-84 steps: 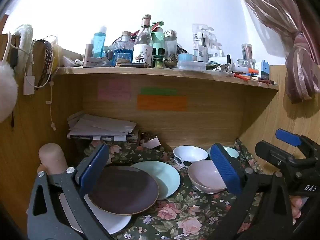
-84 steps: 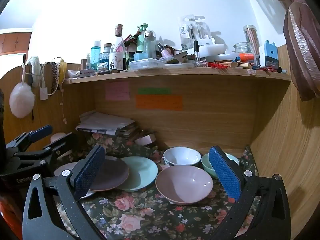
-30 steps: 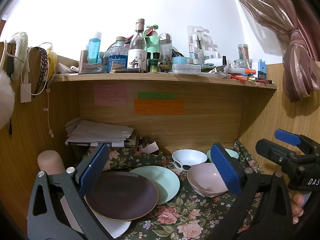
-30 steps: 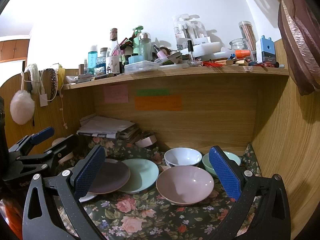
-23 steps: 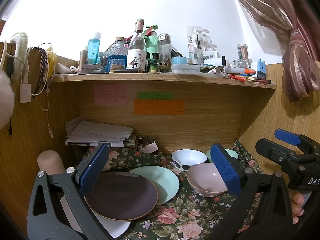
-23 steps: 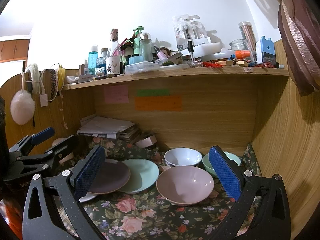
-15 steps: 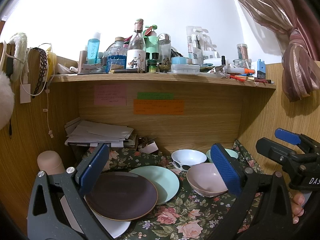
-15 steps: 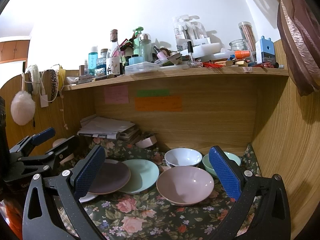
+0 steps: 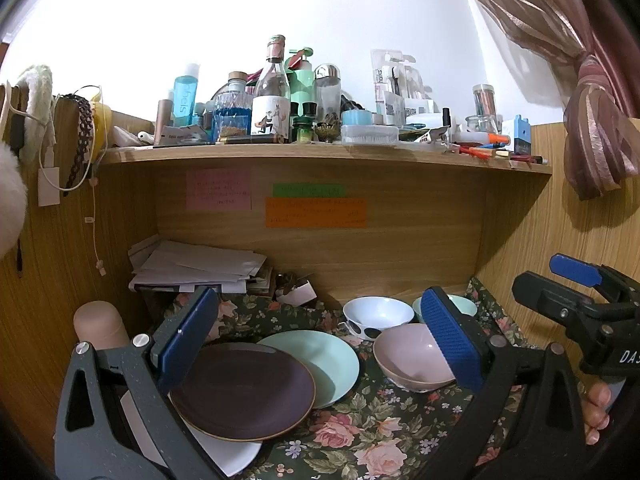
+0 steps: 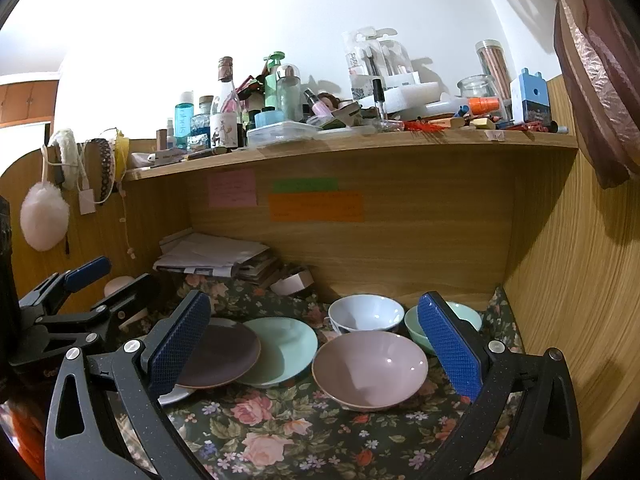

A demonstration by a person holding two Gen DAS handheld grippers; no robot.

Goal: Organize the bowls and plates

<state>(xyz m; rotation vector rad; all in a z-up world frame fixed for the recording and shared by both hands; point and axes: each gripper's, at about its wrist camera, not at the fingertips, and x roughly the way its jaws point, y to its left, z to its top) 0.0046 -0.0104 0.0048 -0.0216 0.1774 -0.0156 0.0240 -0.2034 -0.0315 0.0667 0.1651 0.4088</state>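
Note:
On a floral cloth lie a dark purple plate (image 9: 240, 390) overlapping a white plate (image 9: 228, 454) and a mint green plate (image 9: 332, 356). To their right stand a pink bowl (image 9: 408, 356), a white bowl (image 9: 378, 314) and a mint bowl (image 9: 464, 306). My left gripper (image 9: 320, 344) is open and empty above the plates. My right gripper (image 10: 316, 348) is open and empty in front of the pink bowl (image 10: 370, 366); the purple plate (image 10: 222, 352), green plate (image 10: 284, 346), white bowl (image 10: 366, 316) and mint bowl (image 10: 416, 326) show there too.
The dishes sit in a wooden alcove under a shelf (image 9: 320, 156) crowded with bottles. A paper stack (image 9: 196, 266) lies at the back left, a beige cylinder (image 9: 100, 326) at the left wall. Wooden side walls close in left and right.
Both grippers have drawn back and risen slightly, so the dishes look a little farther away. Nothing was taken hold of or moved.

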